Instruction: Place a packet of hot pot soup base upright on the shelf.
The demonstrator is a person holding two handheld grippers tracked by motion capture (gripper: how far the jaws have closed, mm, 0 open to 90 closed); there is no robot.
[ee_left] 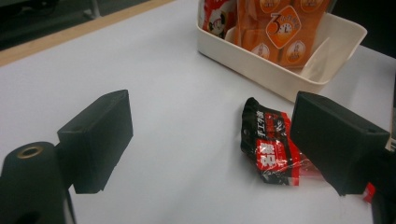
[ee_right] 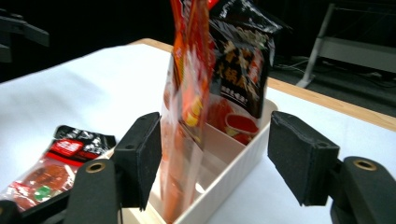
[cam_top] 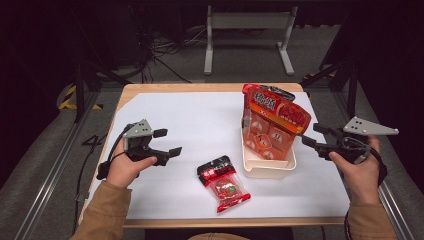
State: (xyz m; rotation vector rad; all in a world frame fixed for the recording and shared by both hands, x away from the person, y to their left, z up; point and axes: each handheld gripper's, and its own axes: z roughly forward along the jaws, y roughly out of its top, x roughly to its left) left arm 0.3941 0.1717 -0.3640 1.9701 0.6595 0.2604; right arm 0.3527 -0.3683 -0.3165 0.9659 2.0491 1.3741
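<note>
Surface: white table (cam_top: 190, 125), dark room.
Right gripper (cam_top: 311, 136): my jaws stood wide, empty, beside orange pouch (cam_top: 272, 122) in cream bin (cam_top: 270, 167).
Left gripper (cam_top: 167, 142): open, held nothing.

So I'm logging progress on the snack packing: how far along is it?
Two packs already stand in the white bin: the orange pack and a dark pack behind it. The right hand-held gripper is open beside the orange pack, not pressing on it. Left to do: the small red packet lies on the table, near the open left hand-held gripper.
</note>
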